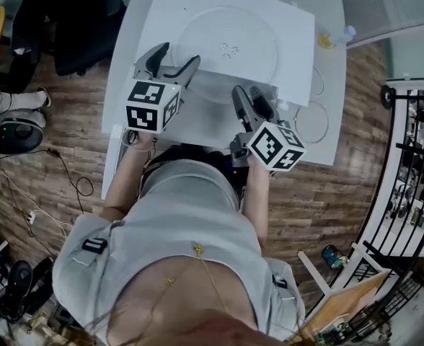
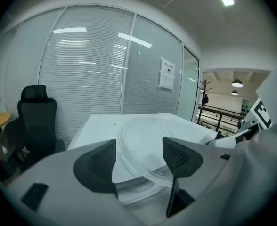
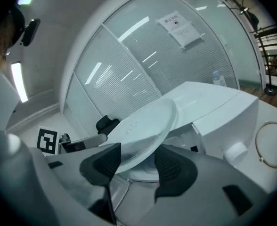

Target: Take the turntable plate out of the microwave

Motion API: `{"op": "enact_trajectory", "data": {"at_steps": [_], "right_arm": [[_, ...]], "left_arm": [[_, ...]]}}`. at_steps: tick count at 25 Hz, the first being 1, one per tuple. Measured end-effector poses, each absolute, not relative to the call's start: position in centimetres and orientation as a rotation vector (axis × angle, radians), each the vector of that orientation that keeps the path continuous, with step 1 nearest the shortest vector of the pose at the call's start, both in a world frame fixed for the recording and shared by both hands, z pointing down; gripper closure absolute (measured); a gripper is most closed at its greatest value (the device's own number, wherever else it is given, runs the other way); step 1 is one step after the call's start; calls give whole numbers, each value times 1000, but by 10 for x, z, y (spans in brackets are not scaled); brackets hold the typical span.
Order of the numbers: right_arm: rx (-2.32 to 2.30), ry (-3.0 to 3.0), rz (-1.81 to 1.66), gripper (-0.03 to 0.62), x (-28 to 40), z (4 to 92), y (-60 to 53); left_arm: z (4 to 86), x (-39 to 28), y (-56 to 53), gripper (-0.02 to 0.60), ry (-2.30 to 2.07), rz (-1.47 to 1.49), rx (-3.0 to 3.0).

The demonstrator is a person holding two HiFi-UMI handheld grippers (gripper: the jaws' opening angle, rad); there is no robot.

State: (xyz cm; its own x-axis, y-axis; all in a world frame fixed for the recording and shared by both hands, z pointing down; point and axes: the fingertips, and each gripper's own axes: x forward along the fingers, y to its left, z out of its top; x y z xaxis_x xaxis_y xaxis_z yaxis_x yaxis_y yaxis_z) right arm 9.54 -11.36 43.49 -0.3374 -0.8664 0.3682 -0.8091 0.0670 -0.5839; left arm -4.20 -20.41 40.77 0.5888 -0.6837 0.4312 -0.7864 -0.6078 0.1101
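The clear glass turntable plate point(image 1: 226, 45) lies flat on top of the white microwave point(image 1: 298, 56), and its near rim overhangs the front. My left gripper point(image 1: 177, 56) stands open at the plate's near left rim. In the left gripper view the plate point(image 2: 148, 140) sits beyond and between the spread jaws of the left gripper point(image 2: 138, 142), untouched. My right gripper point(image 1: 246, 92) is at the near right rim. In its view the plate point(image 3: 143, 126) passes between the jaws of the right gripper point(image 3: 137, 149), which stand apart from the glass.
The microwave sits on a white table point(image 1: 327, 78) with a small bottle point(image 1: 338, 38) and two thin rings point(image 1: 311, 121) to its right. A black office chair point(image 1: 75, 27) stands at the left. A dark railing point(image 1: 414, 157) runs along the right.
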Motion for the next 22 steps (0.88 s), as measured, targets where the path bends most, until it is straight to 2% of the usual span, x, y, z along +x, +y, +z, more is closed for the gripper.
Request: {"op": "enact_trajectory", "data": {"at_steps": [2,4,10,22], "right_arm": [[-1725,2272,-1098,364,93,434,-112],[-1699,2331,-1059,329,89,433,-109],[-1664,2402,-983,324,82,437,-107],[-1815,2581,-736,321,89,431,-85]], "left_arm": [[402,-46,-203,264,-1195,433,2521],[395,-52,-199,264,-1179,347,2516],[380,-70,-184,264,-1133,123,2544],[399,-48,-124,264,-1070,185,2569]]}}
